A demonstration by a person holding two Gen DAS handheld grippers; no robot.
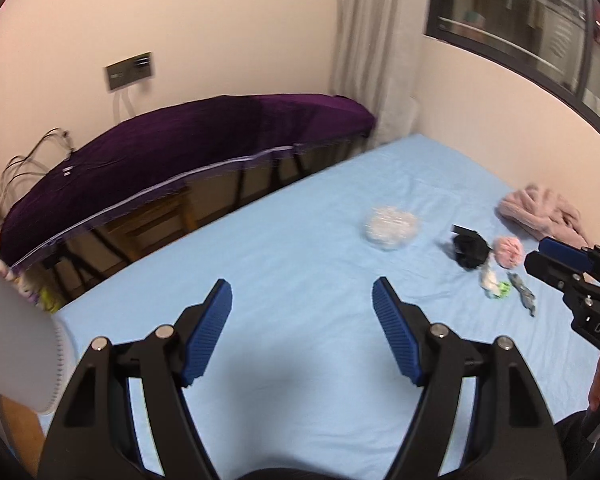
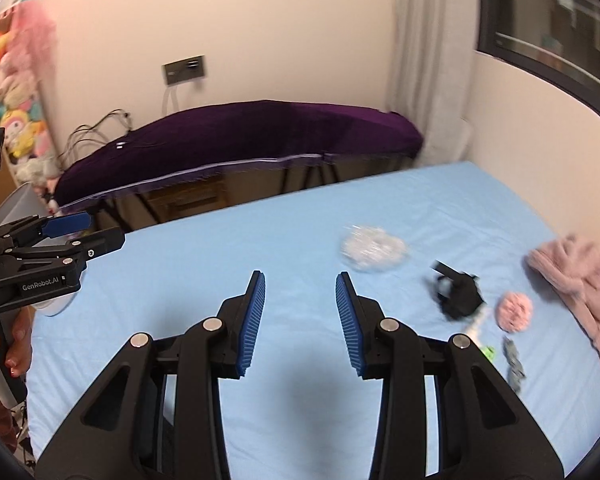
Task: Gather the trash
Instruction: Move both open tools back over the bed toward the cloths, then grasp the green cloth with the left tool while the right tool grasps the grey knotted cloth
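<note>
Both your wrist cameras look steeply down along their fingers, from close above, across the blue bed (image 1: 300, 264) toward the purple-draped table (image 2: 240, 136). They share the bed, table, wall and window corner.

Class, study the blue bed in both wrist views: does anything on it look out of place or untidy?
Yes. Litter lies scattered on the blue sheet toward its right side: a crumpled clear plastic wad, a black crumpled item, a pink ball and small wrapper scraps. A pink fluffy garment lies heaped beside them.
</note>
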